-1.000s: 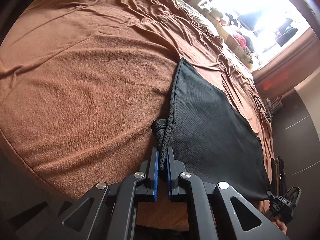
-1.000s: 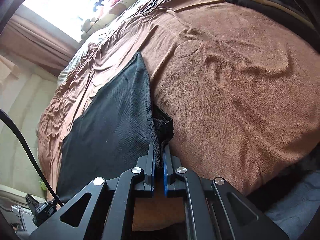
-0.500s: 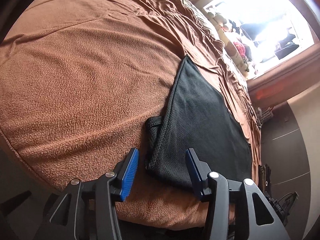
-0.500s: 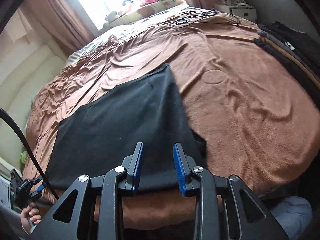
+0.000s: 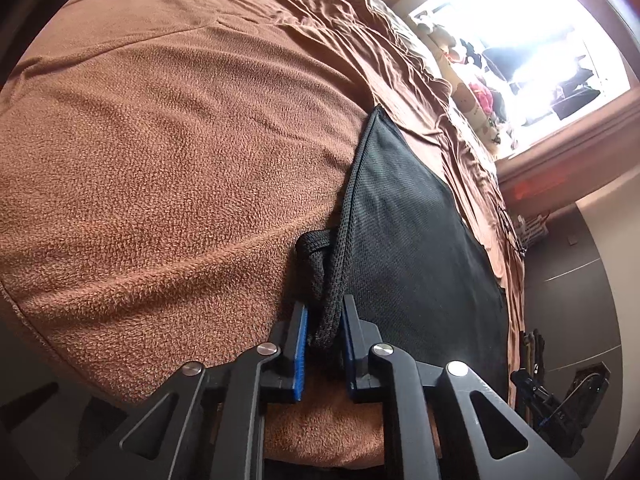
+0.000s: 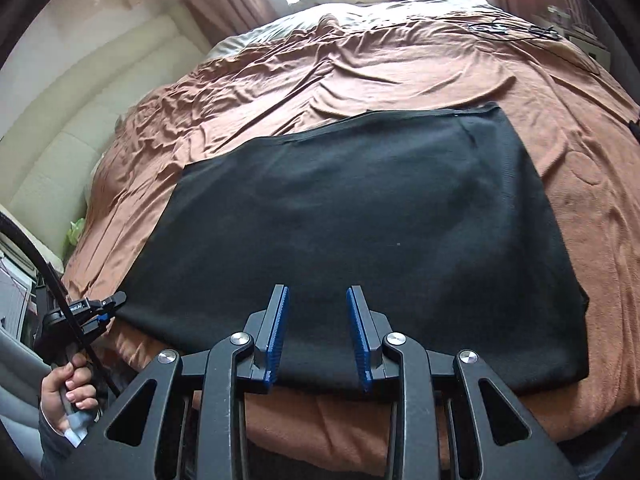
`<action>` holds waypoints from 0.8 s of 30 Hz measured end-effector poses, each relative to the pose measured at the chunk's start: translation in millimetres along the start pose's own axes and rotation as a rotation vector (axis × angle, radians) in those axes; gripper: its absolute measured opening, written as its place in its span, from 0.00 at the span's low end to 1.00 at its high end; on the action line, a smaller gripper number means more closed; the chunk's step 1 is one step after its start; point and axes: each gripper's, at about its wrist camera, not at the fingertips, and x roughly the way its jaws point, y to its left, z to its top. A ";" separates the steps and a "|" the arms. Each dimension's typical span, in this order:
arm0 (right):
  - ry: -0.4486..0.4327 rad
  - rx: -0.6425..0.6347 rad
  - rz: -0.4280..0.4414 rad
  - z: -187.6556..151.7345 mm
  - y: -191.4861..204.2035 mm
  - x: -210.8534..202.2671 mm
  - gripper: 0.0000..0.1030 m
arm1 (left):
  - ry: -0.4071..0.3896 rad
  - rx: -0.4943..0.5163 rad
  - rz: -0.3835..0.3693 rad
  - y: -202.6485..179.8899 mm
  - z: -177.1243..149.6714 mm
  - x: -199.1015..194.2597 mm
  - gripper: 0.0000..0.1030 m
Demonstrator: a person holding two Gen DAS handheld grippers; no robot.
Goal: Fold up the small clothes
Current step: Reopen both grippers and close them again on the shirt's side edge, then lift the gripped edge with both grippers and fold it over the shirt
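On the brown blanket [image 5: 168, 168]: left gripper [image 5: 324, 320], tilted down, just narrowed around black garment [image 5: 408, 240] corner, 12 o'clock; right gripper [image 6: 316, 320] parted, holding nothing.

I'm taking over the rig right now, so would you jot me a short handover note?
Left gripper: jaws have just closed on the bunched near corner of the black mesh garment.
Right gripper: jaws have just opened, empty, above the garment's near edge.
Garment: spread flat as a rectangle on the brown blanket.
Done: laid out, one corner gripped.
Left: probably grip the other near corner, then make the folds.
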 end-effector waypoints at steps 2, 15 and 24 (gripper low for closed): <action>0.020 -0.026 0.007 2.5 7.1 11.9 0.20 | -0.006 0.000 -0.006 1.3 -1.3 -2.4 0.11; 0.173 -0.165 0.023 15.6 44.2 81.1 0.15 | -0.049 0.035 -0.087 -17.8 2.6 -23.8 0.09; 0.176 -0.148 -0.033 68.6 40.1 119.2 0.13 | -0.051 -0.011 -0.071 -11.7 3.2 -23.0 0.09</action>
